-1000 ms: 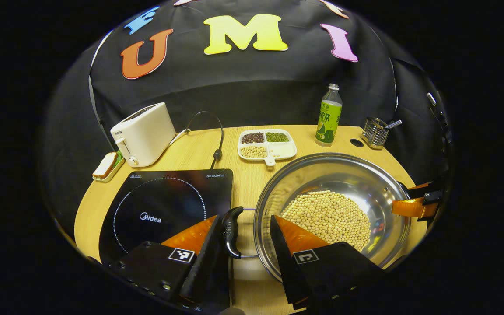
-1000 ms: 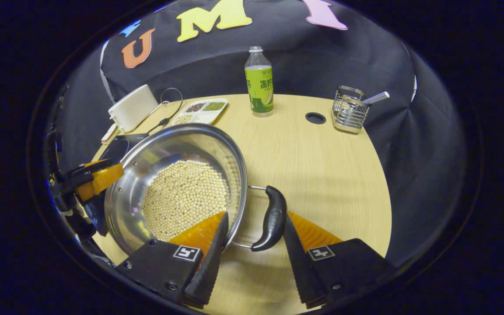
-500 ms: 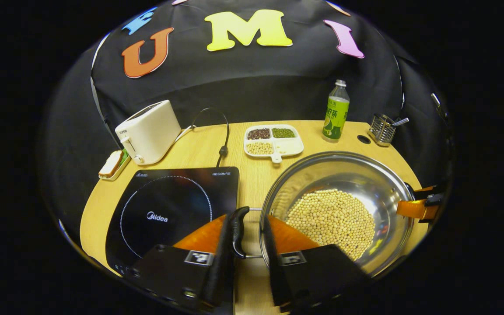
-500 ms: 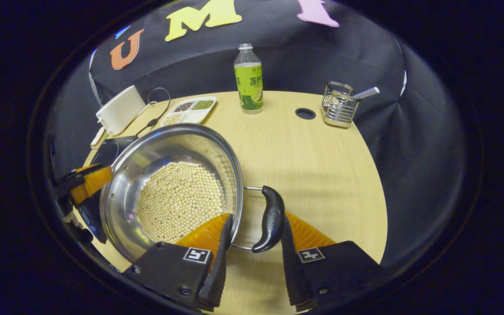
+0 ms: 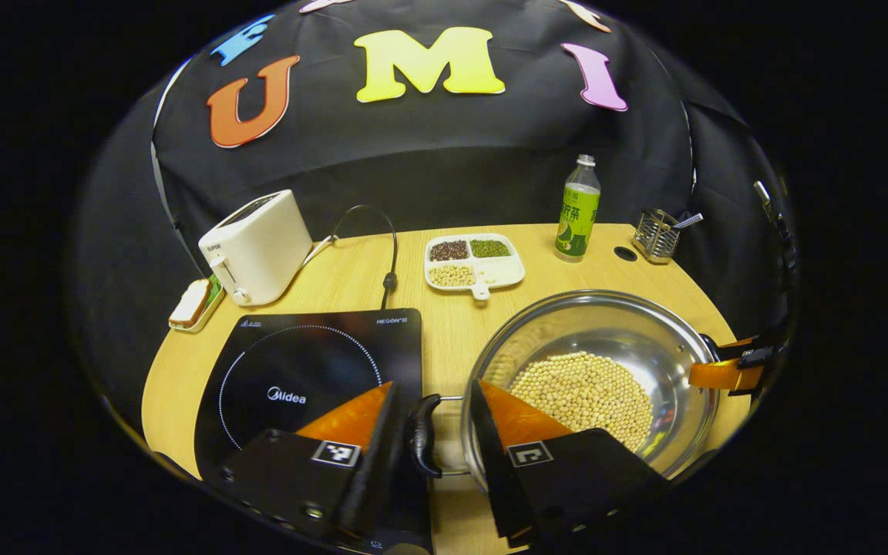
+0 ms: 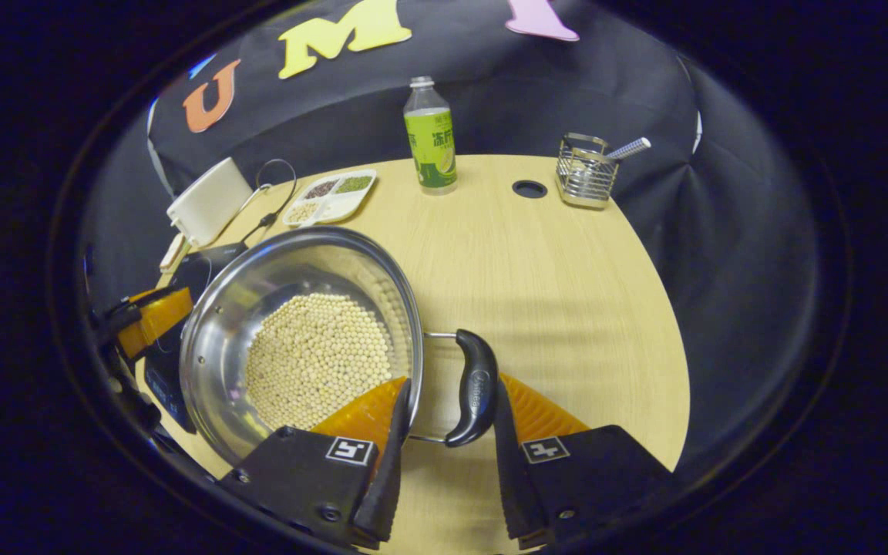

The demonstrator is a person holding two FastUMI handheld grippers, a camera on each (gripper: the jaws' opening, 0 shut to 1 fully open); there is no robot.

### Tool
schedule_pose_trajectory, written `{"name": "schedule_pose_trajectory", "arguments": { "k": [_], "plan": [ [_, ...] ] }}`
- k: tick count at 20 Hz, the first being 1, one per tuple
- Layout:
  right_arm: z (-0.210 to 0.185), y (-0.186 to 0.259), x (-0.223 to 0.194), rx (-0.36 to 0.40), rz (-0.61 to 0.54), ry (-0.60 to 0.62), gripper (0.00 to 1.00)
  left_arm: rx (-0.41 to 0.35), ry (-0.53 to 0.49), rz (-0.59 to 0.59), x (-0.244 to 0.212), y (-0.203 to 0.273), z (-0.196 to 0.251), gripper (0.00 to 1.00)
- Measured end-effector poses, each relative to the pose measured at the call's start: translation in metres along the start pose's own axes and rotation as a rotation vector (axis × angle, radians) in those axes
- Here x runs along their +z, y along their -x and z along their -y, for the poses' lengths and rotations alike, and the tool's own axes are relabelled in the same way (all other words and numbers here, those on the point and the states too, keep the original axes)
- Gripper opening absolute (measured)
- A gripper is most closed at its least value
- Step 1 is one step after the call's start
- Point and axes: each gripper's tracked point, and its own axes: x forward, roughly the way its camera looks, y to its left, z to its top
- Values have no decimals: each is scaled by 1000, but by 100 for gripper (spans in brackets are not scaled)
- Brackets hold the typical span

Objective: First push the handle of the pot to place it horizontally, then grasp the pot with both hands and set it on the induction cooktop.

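Two claws are mine, one in each hand. My left claw (image 5: 432, 432) has its fingers close together around the pot's left handle (image 5: 421, 434). One finger is on the outer side of the black handle, by the cooktop, and the other finger reaches over the pot's rim. I cannot tell if both fingers press on it.

My right claw (image 6: 444, 420) is set the same way at the right handle (image 6: 475, 389). The outer finger touches the black handle. The inner finger sits at the rim, over the beans. A small gap shows there, so I cannot tell if the grip is tight.

The pot (image 5: 629, 324) is shiny and round, with a heap of pale beans (image 5: 583, 389) inside. It is over the wooden table (image 6: 552, 262), just to the right of the black induction cooktop (image 5: 313, 370), not on it. I cannot tell if the pot rests on the table.

Farther back I see a white toaster (image 5: 255, 247), a white tray with four kinds of beans (image 5: 475, 262), a green bottle (image 5: 579, 212) and a wire basket (image 5: 656, 235).
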Motion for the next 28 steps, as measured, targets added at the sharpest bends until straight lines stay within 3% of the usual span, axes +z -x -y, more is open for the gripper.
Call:
{"name": "schedule_pose_trajectory", "arguments": {
  "k": [1,3,4,7,8,11,13,17,28],
  "plan": [
    [0,-2,1,8,2,2,54,-14,12,-9,-3,2,0,50],
    [1,-4,4,17,4,14,54,-24,16,-12,-4,-2,0,77],
    [1,-4,5,19,4,22,54,-42,23,-26,-8,-3,4,79],
    [1,-5,7,23,-3,36,54,-74,32,-64,-20,-8,20,100],
    [2,-5,7,22,-3,37,54,-77,26,-74,-23,-10,23,95],
    [2,-5,7,28,-3,38,54,-79,13,-85,-27,-16,28,96],
    [2,-6,7,29,-2,41,54,-40,-4,-96,-29,-15,17,94],
    [2,-7,8,28,1,43,55,-58,20,-95,-28,-16,15,62],
    [-9,7,21,23,57,82,55,-58,46,-67,-12,2,6,57]
  ]
}}
